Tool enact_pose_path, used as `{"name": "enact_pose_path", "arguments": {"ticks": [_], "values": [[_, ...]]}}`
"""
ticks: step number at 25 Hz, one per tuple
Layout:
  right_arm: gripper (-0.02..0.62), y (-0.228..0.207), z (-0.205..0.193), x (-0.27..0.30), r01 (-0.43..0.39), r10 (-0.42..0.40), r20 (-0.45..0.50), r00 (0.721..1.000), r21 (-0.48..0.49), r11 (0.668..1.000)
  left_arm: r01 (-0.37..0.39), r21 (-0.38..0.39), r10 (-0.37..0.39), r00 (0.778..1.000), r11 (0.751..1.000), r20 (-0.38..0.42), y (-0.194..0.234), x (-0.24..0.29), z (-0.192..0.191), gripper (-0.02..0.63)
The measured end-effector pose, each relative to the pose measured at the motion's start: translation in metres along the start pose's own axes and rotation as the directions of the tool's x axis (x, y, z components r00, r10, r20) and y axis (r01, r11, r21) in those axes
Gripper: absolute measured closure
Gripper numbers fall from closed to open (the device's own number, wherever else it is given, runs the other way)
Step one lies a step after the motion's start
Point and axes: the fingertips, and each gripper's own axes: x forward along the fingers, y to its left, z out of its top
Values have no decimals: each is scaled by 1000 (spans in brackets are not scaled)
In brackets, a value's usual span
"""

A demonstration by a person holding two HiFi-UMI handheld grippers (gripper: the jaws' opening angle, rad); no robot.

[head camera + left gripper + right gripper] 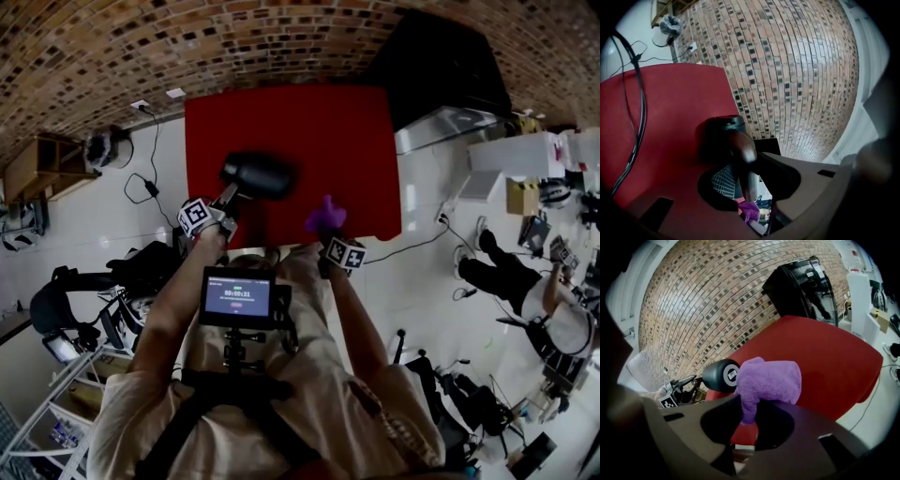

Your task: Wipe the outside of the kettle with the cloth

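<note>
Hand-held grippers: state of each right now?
Left hand-held gripper: closed on the kettle handle.
Right hand-held gripper: closed on the purple cloth.

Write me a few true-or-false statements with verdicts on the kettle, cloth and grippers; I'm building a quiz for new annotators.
1. The right gripper holds a purple cloth. True.
2. The left gripper is empty. False: its jaws are closed on the handle of the kettle.
3. The cloth lies spread flat on the red table. False: it is bunched in the right gripper's jaws, up off the table.
4. In the right gripper view, the kettle's round base faces the camera. True.
</note>
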Motion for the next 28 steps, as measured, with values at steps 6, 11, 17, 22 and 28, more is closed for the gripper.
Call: {"name": "enact_pose_path", "arguments": {"ticks": [6, 11, 17, 22, 28], "values": [[517, 12, 4, 6, -9, 9, -11, 1000, -41, 999, -26, -68, 27, 1000, 997, 15, 18, -11, -6, 479], [517, 38, 11, 5, -47, 46, -5, 999, -78, 996, -135, -32, 132, 989, 990, -70, 45, -19, -26, 459], [517, 97, 33, 14, -140, 140, -7, 990, -176, 974, -301, 81, 311, 933, 950, -180, 81, -30, -53, 416], [517, 133, 32, 32, -191, 178, -73, 981, -280, 941, -321, 132, 347, 883, 938, -315, 98, -39, -89, 386], [517, 140, 4, 63, -201, 137, -206, 969, -328, 923, -293, 51, 294, 906, 955, -304, 102, -48, -98, 368]]}}
